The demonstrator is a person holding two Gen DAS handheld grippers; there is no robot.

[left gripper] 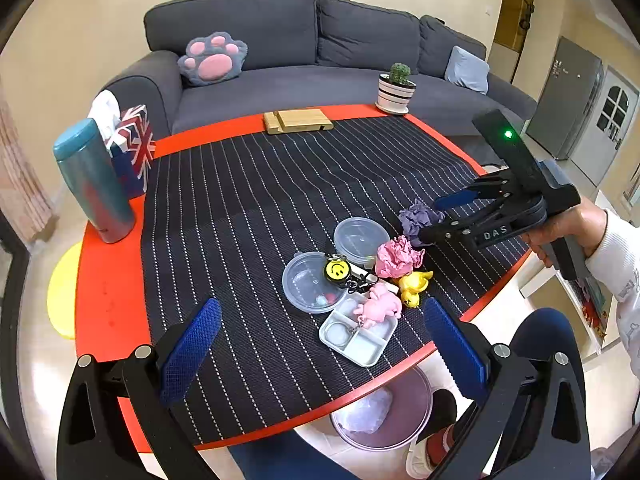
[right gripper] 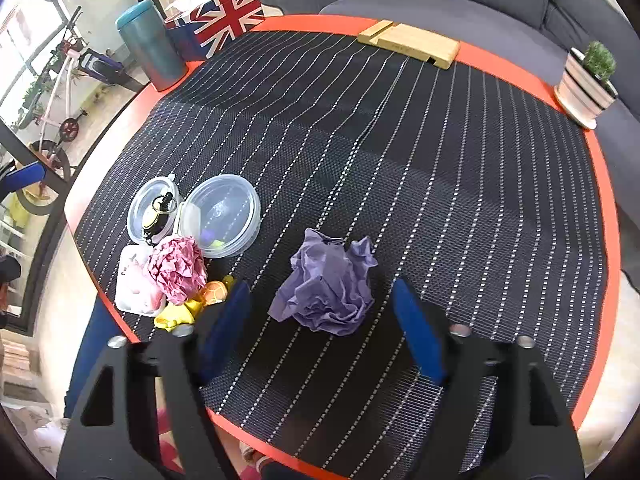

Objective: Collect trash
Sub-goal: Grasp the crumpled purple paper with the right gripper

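A crumpled purple paper ball (right gripper: 326, 284) lies on the striped mat, just ahead of my open right gripper (right gripper: 320, 300), whose blue pads stand either side of it without touching. It also shows in the left wrist view (left gripper: 418, 218) with the right gripper (left gripper: 434, 220) at it. A crumpled pink paper ball (left gripper: 396, 258) (right gripper: 178, 266) lies beside the containers. My left gripper (left gripper: 320, 340) is open and empty above the table's near edge. A bin (left gripper: 384, 412) with a clear liner stands on the floor under that edge.
Two clear round containers (left gripper: 316, 282) (left gripper: 360, 240), a smiley keychain (left gripper: 338, 270), a white tray (left gripper: 356, 340) with a pink toy, and a yellow duck (left gripper: 414, 286) cluster near the front. A teal flask (left gripper: 94, 180), flag tissue box (left gripper: 134, 152), wooden stand (left gripper: 298, 120) and potted plant (left gripper: 396, 90) line the table's edges.
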